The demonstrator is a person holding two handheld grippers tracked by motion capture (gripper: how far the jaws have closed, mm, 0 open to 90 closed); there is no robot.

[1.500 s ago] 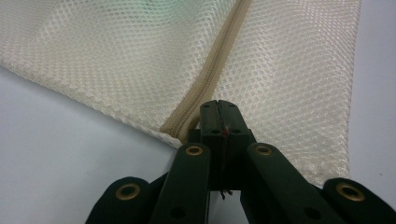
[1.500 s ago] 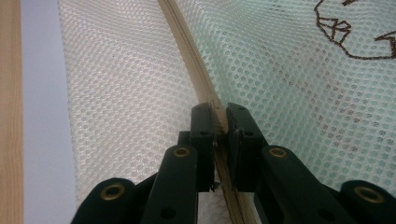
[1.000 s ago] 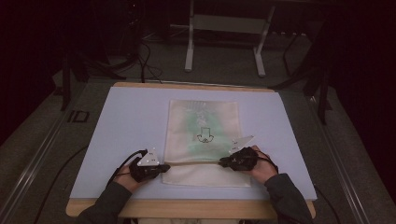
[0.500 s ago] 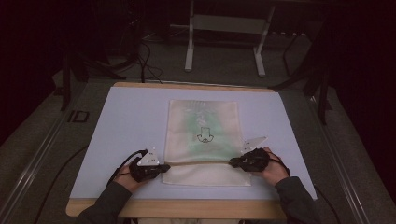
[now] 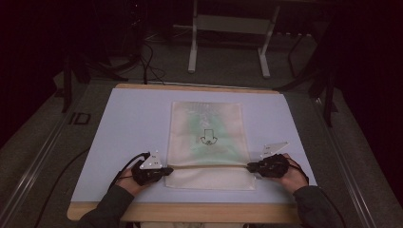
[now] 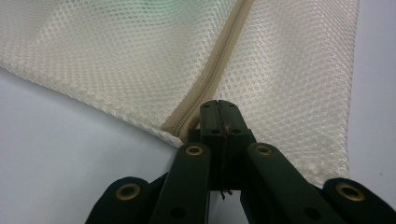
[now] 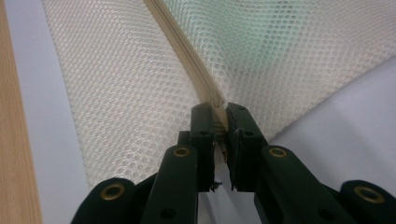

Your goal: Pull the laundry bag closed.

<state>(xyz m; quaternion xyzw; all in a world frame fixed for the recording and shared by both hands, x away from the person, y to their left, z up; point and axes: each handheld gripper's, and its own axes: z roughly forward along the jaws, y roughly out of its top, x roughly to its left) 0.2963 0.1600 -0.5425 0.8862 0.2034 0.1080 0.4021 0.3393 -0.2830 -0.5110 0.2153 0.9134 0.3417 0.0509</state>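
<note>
A cream mesh bag (image 5: 206,137) lies flat on the pale blue table mat (image 5: 133,123), with something green and a black arrow mark showing through it. A beige zipper (image 5: 209,166) runs across its near part. My left gripper (image 5: 168,169) is shut on the bag's left edge where the zipper (image 6: 219,65) ends, its jaws (image 6: 218,106) pressed together there. My right gripper (image 5: 249,167) sits at the bag's right edge, shut on the zipper (image 7: 182,42), which is pinched between its tips (image 7: 218,109). The green patch (image 7: 280,46) shows through the mesh (image 7: 116,93).
The mat covers a wooden table whose front edge (image 5: 190,211) runs just in front of my hands. The wood strip (image 7: 14,140) lies close beside the bag in the right gripper view. Beyond the table a metal frame (image 5: 228,28) and cables stand on a dark floor.
My right gripper has slid to the right along the zipper line, from inside the bag's width out to its right edge. The left gripper and the bag have stayed put.
</note>
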